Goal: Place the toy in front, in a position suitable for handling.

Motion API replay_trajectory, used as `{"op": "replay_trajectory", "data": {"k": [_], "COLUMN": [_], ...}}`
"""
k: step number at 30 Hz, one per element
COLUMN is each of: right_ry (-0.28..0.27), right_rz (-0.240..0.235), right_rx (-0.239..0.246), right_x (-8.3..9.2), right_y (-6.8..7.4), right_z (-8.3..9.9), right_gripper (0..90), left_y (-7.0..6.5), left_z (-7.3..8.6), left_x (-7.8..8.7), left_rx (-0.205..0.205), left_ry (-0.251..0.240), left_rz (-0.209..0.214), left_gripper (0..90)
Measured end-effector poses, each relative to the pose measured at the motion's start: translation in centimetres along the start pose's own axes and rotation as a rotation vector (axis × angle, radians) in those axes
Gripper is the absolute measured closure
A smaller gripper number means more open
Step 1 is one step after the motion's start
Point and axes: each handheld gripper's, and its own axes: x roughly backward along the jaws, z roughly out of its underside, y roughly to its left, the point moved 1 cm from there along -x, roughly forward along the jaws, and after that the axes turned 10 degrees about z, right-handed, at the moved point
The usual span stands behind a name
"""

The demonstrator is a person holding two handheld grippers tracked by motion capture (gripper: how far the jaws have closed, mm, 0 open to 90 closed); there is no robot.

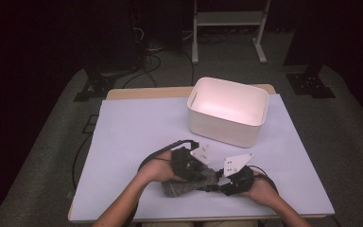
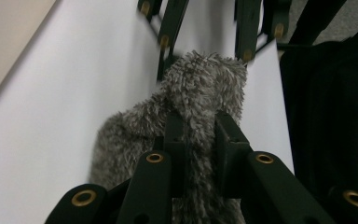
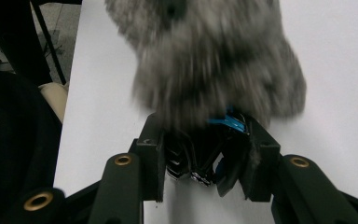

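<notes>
My left gripper (image 1: 203, 171) is clamped tight on a fold of the fuzzy grey cloth (image 1: 189, 183); in the left gripper view its two black jaws pinch the pile between them with the fabric (image 2: 200, 93) bunching up just ahead. My right gripper (image 1: 224, 182) sits just beside it, pointing in from the other side, and in the right gripper view its jaws stand partly closed around a folded black item with blue tabs (image 3: 214, 149) at the edge of the grey cloth (image 3: 214, 70); the pads seem to press on that bundle, though blur makes the exact contact hard to judge. In the high view I see the cloth lying as a rumpled lump on the pale sheet covering the desk (image 1: 132, 137), near the front edge, between the person's two hands and touching both grippers. The white bin (image 1: 227, 127) stands farther back on the desk, to the right of centre, well apart from the cloth, its inside bare as far as I can see. Cables loop from the left gripper across the sheet.
</notes>
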Motion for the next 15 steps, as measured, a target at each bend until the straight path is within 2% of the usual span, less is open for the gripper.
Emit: {"op": "replay_trajectory", "data": {"k": [3,5,8,12,15], "right_ry": [-0.003,-0.002,0.006,0.025,0.031], "right_rz": [-0.001,0.0,-0.005,0.003,0.012], "right_rx": [0.004,0.009,0.001,0.028,0.028], "right_x": [-0.1,0.0,0.0,0.1,0.5], "right_y": [-0.1,-0.1,-0.2,-0.4,-0.9], "right_z": [0.0,0.0,-0.1,-0.2,0.1], "right_gripper": [57.3,57.3,57.4,57.4,57.4], "left_y": [0.2,0.3,0.5,0.7,0.9], "left_z": [-1.2,-1.3,-0.7,0.6,1.7], "left_x": [-0.9,-1.0,-0.4,0.6,1.5], "left_rx": [-0.019,-0.017,0.0,0.03,0.057], "left_ry": [0.012,0.018,0.012,0.016,0.013], "left_rz": [0.017,0.02,0.01,-0.014,-0.033], "left_gripper": [77.8,77.8,77.8,77.7,77.5]}}
